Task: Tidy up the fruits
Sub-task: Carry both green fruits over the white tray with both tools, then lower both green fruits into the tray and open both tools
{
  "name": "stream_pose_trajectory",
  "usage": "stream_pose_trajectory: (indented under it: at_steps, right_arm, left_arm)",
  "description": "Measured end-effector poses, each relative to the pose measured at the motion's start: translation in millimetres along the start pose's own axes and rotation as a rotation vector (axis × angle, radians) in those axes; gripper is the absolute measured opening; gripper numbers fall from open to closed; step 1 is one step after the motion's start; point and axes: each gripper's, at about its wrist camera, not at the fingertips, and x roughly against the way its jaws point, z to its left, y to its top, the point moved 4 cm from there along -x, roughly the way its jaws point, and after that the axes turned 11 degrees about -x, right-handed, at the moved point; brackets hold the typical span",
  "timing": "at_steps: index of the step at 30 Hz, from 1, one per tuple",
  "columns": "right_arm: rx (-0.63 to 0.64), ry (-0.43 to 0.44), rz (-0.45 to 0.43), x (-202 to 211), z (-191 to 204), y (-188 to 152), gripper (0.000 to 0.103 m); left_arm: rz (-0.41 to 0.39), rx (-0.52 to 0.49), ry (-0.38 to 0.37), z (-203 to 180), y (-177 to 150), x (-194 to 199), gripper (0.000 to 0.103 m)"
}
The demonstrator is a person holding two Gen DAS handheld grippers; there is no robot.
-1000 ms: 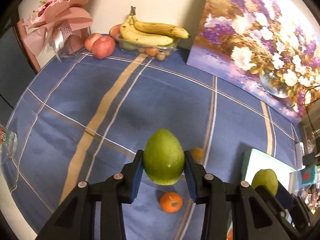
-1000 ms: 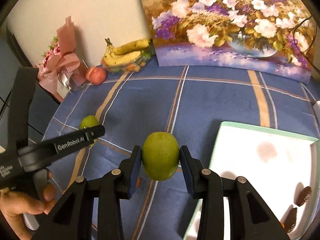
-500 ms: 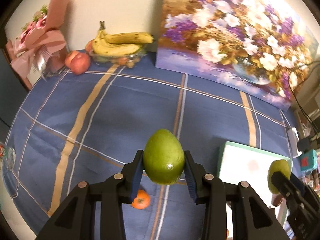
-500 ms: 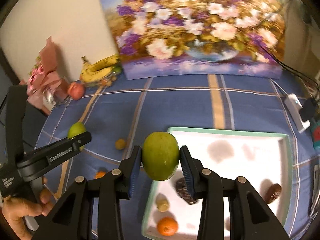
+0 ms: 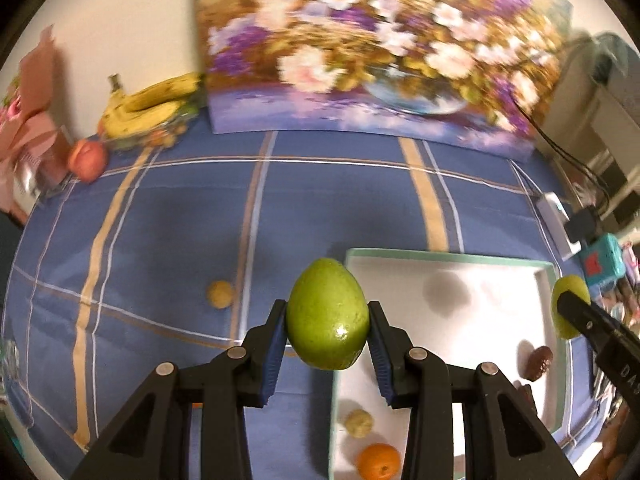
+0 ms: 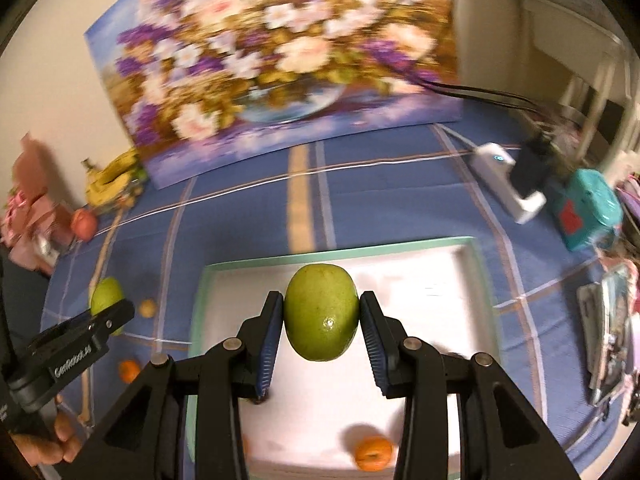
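My left gripper (image 5: 327,346) is shut on a green pear (image 5: 328,314), held above the left edge of a white tray (image 5: 448,258) with a mint rim. My right gripper (image 6: 321,340) is shut on a second green pear (image 6: 321,312), held over the middle of the same tray (image 6: 404,247). The tray holds an orange (image 6: 373,453), a small beige fruit (image 5: 359,422) and dark brown pieces (image 5: 539,361). The left gripper's pear also shows in the right wrist view (image 6: 105,292), and the right gripper's pear in the left wrist view (image 5: 568,307).
On the blue striped cloth lie a small yellow fruit (image 5: 219,293) and an orange (image 6: 129,370). Bananas (image 5: 154,106) and a peach (image 5: 86,154) sit at the back left by a pink bouquet (image 5: 28,120). A flower painting (image 5: 380,48) leans on the wall. A teal box (image 6: 590,210) and charger (image 6: 508,178) stand at the right.
Both grippers have swung right with their pears. The tray has come under the right gripper and beside the left one. The bananas have slid toward the left edge of both views.
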Motion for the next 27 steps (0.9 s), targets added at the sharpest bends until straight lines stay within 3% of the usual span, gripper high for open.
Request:
stream_pose_trajectory:
  at_steps: [9, 27]
  right_arm:
    - [-0.046, -0.030, -0.024, 6.2, -30.9, 9.5, 0.041]
    - [-0.045, -0.035, 0.005, -8.8, -42.4, 8.3, 0.041]
  left_arm:
    - [0.007, -0.079, -0.001, -38.9, 9.6, -12.1, 0.041]
    - [0.061, -0.143, 0.053, -58.8, 7.1, -52.5, 0.041]
